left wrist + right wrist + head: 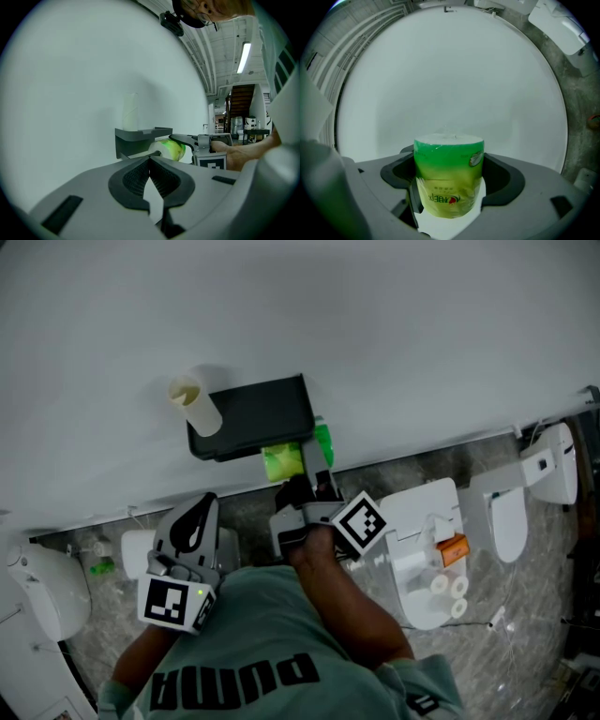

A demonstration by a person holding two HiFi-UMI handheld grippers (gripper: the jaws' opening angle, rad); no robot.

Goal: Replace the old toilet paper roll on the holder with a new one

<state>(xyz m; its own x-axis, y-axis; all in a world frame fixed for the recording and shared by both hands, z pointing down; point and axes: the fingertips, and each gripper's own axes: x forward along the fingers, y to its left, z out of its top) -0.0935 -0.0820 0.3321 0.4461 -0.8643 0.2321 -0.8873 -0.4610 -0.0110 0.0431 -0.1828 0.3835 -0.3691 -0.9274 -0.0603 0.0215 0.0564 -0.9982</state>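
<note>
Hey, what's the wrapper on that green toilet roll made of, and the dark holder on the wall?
The toilet roll looks wrapped in thin plastic film: glossy, creased, catching light. The holder is matte dark grey, smooth and sharp-edged; moulded plastic or painted metal, I can't tell which.

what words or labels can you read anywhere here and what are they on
"PUMA": on the person's green shirt, upside down in the head view.
Toilet paper roll: red print low on its green wrapper, upside down, too blurred to read.
Marker cubes: square codes only, no words.
</note>
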